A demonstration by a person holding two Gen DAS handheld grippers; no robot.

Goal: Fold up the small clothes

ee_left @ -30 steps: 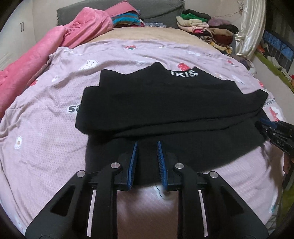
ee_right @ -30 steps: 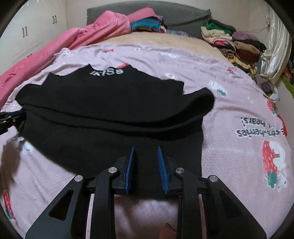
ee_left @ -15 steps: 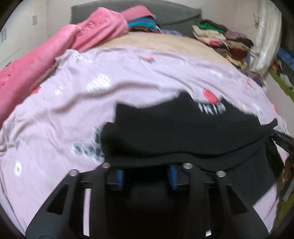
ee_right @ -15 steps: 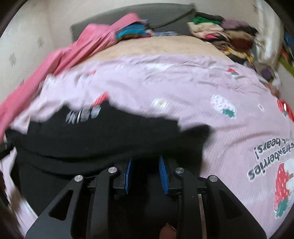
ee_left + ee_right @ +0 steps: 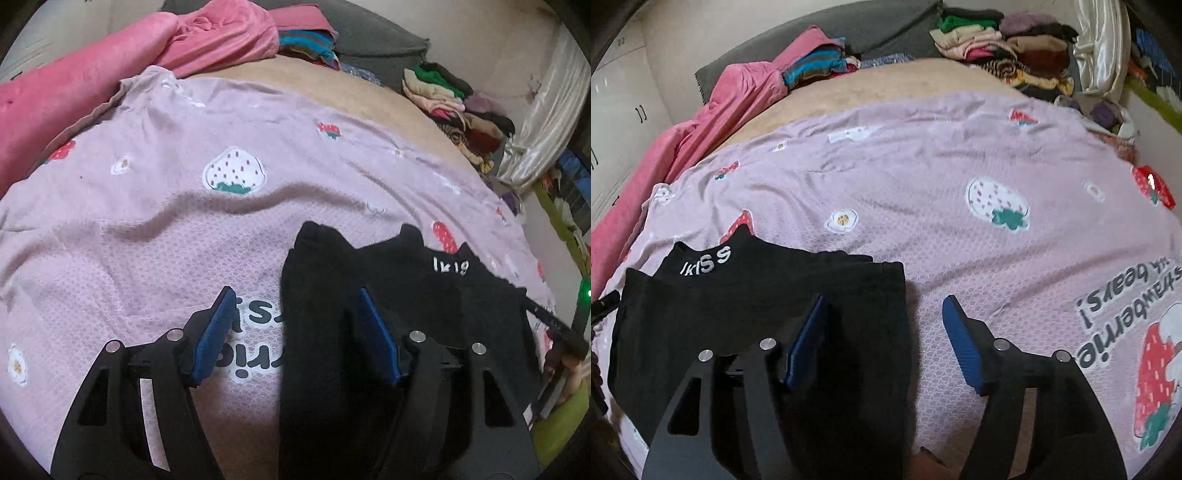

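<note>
Left gripper (image 5: pixel 295 332): the blue-padded fingers (image 5: pixel 214 332) stand spread wide, nothing between them under grip. The left edge of the black garment (image 5: pixel 406 295) runs up through the gap; the inner pad lies over the black cloth, the outer pad over bare bedspread.

Right gripper (image 5: pixel 882 339): fingers (image 5: pixel 962 345) likewise spread apart, released. The left pad sits above the black garment (image 5: pixel 757 295), the right pad above the pink strawberry bedspread (image 5: pixel 960 147); the garment's right edge falls between the two.

Garment: lies flat on the bedspread in a narrow folded shape, collar away from the cameras, white lettering (image 5: pixel 706 263) on the collar. In the left wrist view the same lettering (image 5: pixel 450 266) shows.

Surroundings: a pink blanket (image 5: pixel 110 66) is bunched along the far left of the bed. A stack of folded clothes (image 5: pixel 997 48) sits at the far right corner, near a pale curtain (image 5: pixel 546 129).
</note>
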